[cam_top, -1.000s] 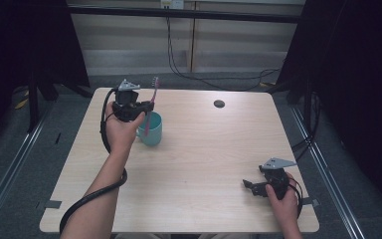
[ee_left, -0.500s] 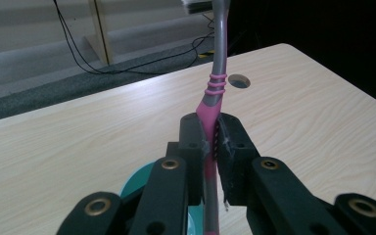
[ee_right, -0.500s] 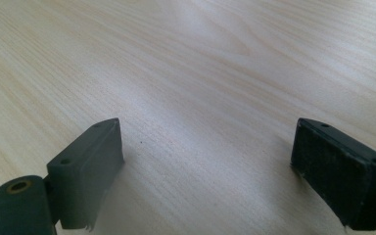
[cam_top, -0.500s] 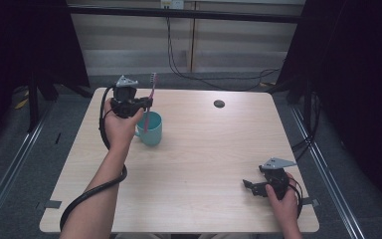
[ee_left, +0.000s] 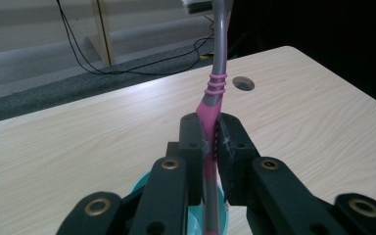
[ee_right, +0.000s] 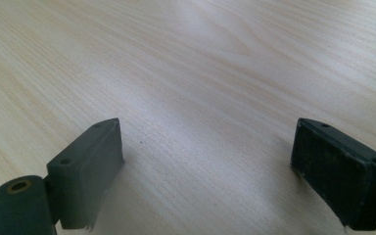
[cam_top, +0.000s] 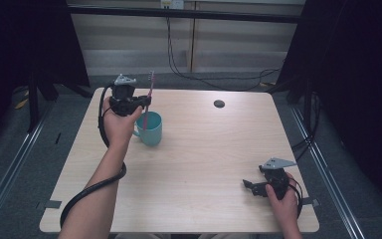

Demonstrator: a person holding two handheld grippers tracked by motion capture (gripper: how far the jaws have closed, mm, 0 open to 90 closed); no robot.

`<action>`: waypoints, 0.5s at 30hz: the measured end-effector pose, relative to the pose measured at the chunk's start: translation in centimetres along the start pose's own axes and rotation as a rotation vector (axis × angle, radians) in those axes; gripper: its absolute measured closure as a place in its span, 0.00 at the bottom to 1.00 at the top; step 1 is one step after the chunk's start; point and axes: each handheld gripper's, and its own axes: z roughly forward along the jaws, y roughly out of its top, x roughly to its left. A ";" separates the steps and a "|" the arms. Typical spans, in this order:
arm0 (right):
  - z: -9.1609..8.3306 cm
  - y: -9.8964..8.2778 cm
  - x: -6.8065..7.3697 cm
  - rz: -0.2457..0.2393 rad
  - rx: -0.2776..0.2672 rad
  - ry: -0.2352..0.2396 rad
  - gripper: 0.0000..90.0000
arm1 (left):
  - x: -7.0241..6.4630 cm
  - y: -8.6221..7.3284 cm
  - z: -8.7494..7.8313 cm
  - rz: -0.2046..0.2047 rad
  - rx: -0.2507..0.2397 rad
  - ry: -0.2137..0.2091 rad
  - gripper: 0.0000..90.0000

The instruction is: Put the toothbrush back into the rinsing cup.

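Pink toothbrush [cam_top: 148,97], upright, clamped in my left gripper [cam_top: 140,103] at the far left of the table [cam_top: 204,149], high view. Its brush end points up, lower end hangs over the teal cup [cam_top: 150,128], which stands just near-right of my left hand [cam_top: 117,124]; can't tell from here whether the tip is inside the rim. Cup handle faces my hand. Small dark round hole [cam_top: 219,103] in the tabletop at far centre-right, well apart from the cup. My right gripper [cam_top: 251,186] rests low at the near right corner, jaws spread, nothing between them, pointing left across the table. Black cable [cam_top: 87,191] loops along my left forearm.

Left gripper view: my two black jaws pressed together on the toothbrush [ee_left: 210,112], pink grip section pinched between the pads, grey neck with pink rings rising above, bristle head cut off at the top edge. Cup [ee_left: 191,215] rim shows teal right below the jaws, handle of the brush running down toward it. Round hole [ee_left: 244,83] further off on the wood.

Right gripper view: my jaws stand wide apart, one at each lower corner, bare light wood table [ee_right: 200,73] between them, pads close to the surface, gripping nothing.
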 end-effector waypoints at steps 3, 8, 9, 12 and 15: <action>0.0 0.0 0.0 0.002 0.000 0.000 0.13 | 0.0 0.2 0.0 -0.002 -0.009 0.002 0.91; 0.0 0.0 0.0 0.003 0.000 0.000 0.13 | 0.2 0.5 0.0 0.001 -0.011 0.004 0.91; 0.0 0.0 0.0 0.005 0.000 -0.001 0.13 | 0.2 0.6 0.0 -0.001 -0.017 0.005 0.91; 0.0 0.0 0.0 0.003 0.001 0.000 0.13 | 0.3 0.7 0.1 0.000 -0.025 0.010 0.91; 0.0 0.0 0.0 0.005 0.000 0.000 0.13 | 0.4 0.7 0.2 0.002 -0.025 0.012 0.91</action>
